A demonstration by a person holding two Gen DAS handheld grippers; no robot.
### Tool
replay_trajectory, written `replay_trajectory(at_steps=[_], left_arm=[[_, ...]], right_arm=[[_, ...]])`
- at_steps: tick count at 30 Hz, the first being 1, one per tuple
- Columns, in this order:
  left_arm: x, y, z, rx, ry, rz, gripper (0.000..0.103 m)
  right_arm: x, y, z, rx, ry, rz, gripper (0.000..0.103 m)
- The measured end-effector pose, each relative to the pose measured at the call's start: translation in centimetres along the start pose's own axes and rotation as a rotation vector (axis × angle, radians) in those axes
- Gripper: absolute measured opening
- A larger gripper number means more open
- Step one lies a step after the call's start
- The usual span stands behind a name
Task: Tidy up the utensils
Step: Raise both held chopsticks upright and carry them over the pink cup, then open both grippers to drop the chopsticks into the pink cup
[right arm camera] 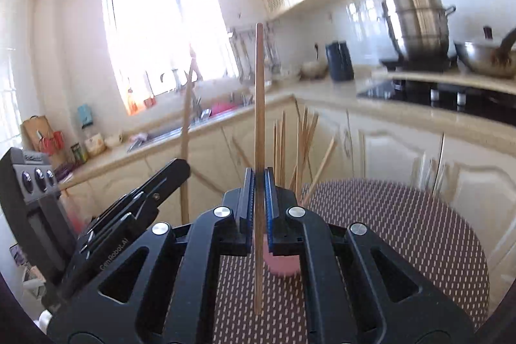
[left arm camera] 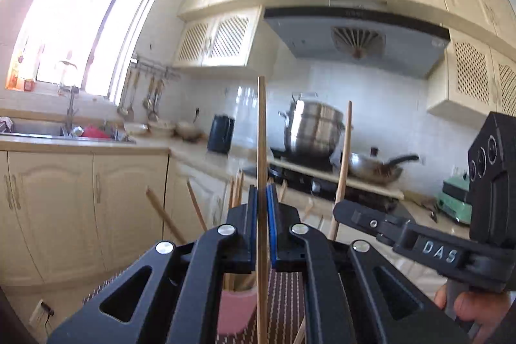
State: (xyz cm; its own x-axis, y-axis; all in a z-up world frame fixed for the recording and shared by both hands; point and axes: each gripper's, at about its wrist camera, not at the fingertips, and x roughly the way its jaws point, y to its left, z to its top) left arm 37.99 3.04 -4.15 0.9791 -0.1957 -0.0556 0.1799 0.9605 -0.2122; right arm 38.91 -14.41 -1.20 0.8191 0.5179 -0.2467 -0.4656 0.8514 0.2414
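My left gripper (left arm camera: 261, 192) is shut on a wooden chopstick (left arm camera: 262, 131) held upright. Below it stands a pink cup (left arm camera: 237, 311) with several chopsticks (left arm camera: 237, 187) fanning out of it. My right gripper (right arm camera: 260, 179) is shut on a second upright chopstick (right arm camera: 259, 105), just in front of the pink cup (right arm camera: 283, 265) and its chopsticks (right arm camera: 301, 147). Each gripper shows in the other's view: the right one (left arm camera: 342, 210) holding its chopstick (left arm camera: 343, 157), the left one (right arm camera: 182, 168) holding its chopstick (right arm camera: 186, 144).
The cup stands on a brown woven mat (right arm camera: 403, 231) on a round table. Behind are a counter with sink (left arm camera: 38, 131), a black kettle (left arm camera: 221, 134), a steel pot (left arm camera: 311, 128) and a wok (left arm camera: 377, 168) on the stove. Cabinets (left arm camera: 87, 205) line the back.
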Motion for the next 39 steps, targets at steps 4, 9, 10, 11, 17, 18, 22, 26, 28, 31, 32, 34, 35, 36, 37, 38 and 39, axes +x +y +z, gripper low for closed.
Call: replay_trajectory(at_steps=[4,9,10,11,17,18,22,26,28,31,32,34,35,36,37,38,39], left_arm=[[2.4,0.6,1.2,-0.024,-0.092,0.03,0.006],[5.2,1.6,1.5,-0.061,-0.131,0.062,0.006],[5.8,1.7,1.3,-0.065,-0.132,0.067,0.006],[6.2,1.9,1.2,-0.067,-0.132,0.074,0.006],[7.9,2.2,-0.7,-0.054,-0.095,0.087,0.006],[8.1,2.1,-1.1,-0.044,-0.085,0.084,0.006],[8.4,1.8,-2.8,0.0,-0.009,0.06,0.006],[8.0,2.0,-3.7,0.017,0.005,0.087,0.006],[7.5,2.4,-2.8,-0.032,-0.016,0.058,0.006],[6.4,2.2,-1.4,-0.028,-0.102,0.068,0.006],[6.2,2.1,-1.1,-0.037,-0.122,0.068,0.006],[6.1,1.9,-0.7,-0.042,-0.16,0.081,0.006],[6.1,1.8,-0.6,-0.039,-0.182,0.091,0.006],[6.2,1.7,-0.6,-0.039,-0.197,0.096,0.006],[6.3,1.5,-0.5,-0.037,-0.208,0.103,0.006],[6.5,1.4,-0.6,-0.031,-0.225,0.114,0.006],[6.8,1.4,-0.6,-0.026,-0.231,0.118,0.006]], right_arm=[[3.0,-0.7,1.4,-0.001,-0.072,-0.011,0.006],[5.8,-1.9,2.1,-0.003,-0.117,-0.01,0.006],[6.2,-2.0,2.0,-0.006,-0.126,-0.011,0.006],[6.7,-2.2,2.0,-0.007,-0.131,-0.007,0.006],[8.6,-2.7,0.2,-0.026,-0.095,0.002,0.006],[8.7,-2.7,-0.2,-0.035,-0.084,0.005,0.006],[8.8,-2.5,-1.7,-0.068,-0.044,0.007,0.006],[8.5,-2.6,-3.2,-0.077,-0.017,-0.003,0.006],[8.5,-2.8,-3.4,-0.068,-0.009,-0.008,0.006],[8.1,-3.0,-3.4,-0.055,-0.012,-0.004,0.006],[7.9,-3.0,-3.4,-0.053,-0.019,-0.005,0.006],[7.6,-3.1,-3.4,-0.049,-0.03,-0.001,0.006],[7.6,-3.2,-3.3,-0.044,-0.034,0.003,0.006],[7.5,-3.3,-3.3,-0.043,-0.039,0.006,0.006],[7.6,-3.3,-3.2,-0.042,-0.042,0.012,0.006],[7.6,-3.3,-3.3,-0.043,-0.043,0.019,0.006],[7.8,-3.2,-3.3,-0.046,-0.044,0.024,0.006]])
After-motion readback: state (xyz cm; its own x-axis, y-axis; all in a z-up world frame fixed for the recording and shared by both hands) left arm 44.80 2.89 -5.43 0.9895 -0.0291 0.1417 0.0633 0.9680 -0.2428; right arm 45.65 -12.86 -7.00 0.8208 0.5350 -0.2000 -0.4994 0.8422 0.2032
